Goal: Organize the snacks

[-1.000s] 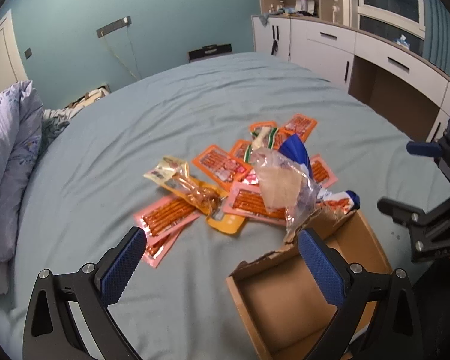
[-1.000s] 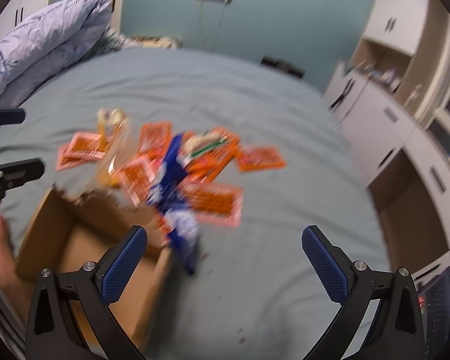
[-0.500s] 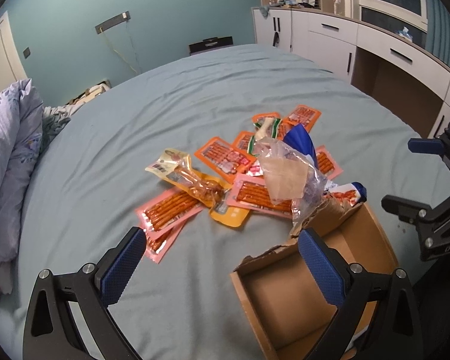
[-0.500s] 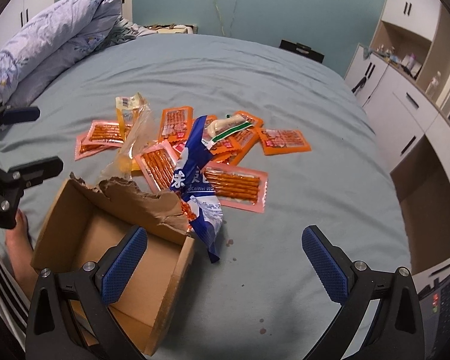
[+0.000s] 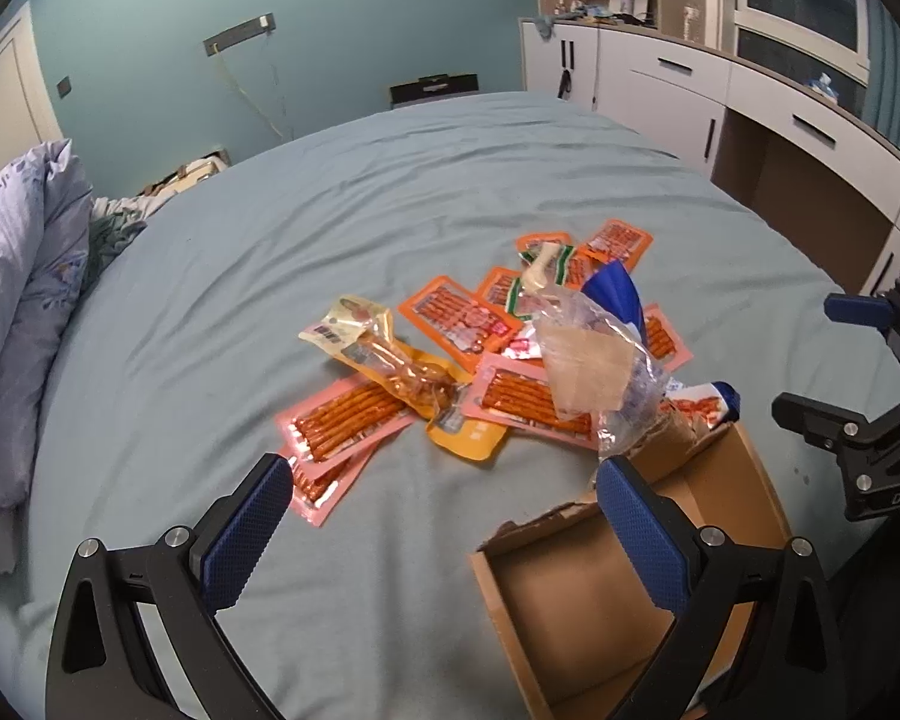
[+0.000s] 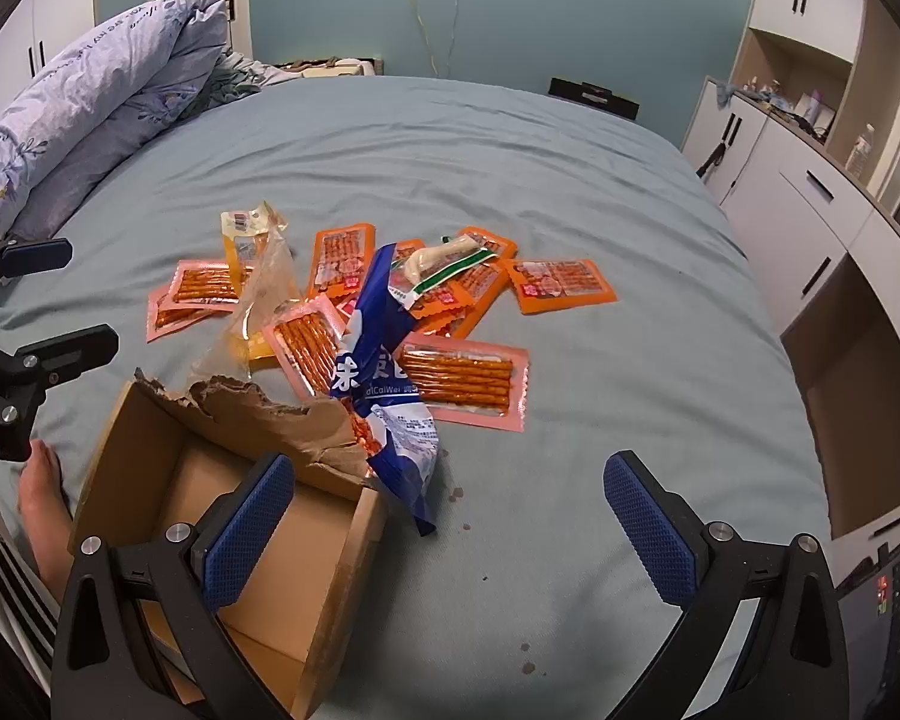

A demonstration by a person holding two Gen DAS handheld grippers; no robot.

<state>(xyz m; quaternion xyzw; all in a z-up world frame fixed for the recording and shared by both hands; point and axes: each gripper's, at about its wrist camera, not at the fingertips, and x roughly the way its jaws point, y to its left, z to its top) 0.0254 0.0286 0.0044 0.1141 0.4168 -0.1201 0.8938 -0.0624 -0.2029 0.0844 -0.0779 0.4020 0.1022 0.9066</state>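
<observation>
- Heap of flat snack packets spread on the pale blue bedsheet (image 5: 222,312), ahead of both tools; open brown cardboard box (image 6: 210,516) with a torn far flap on the near side of the heap, nothing visible inside.
- Left gripper (image 5: 444,525): blue-padded jaws spread wide, nothing between them, hanging over bare sheet just short of the heap's near edge.
- Right gripper (image 6: 450,522): likewise spread wide and empty, left finger over the box's corner, right finger over bare sheet.
- Nearest to the left tool: pink plastic packet of orange sticks (image 5: 348,420), straight ahead and slightly left, long axis running diagonally from near-left to far-right, lying atop a second pink packet.
- Nearest to the right tool: crumpled blue and white foil bag (image 6: 384,372), ahead and a little left, long axis pointing almost straight away, lower end draped against the box's torn flap.
- Just right of that bag: another pink stick packet (image 6: 462,381), flat, long axis crosswise.
- Probably little or nothing boxed yet; likely a short reach for either arm, with a wrist turn needed to close across a packet's narrow side.
</observation>
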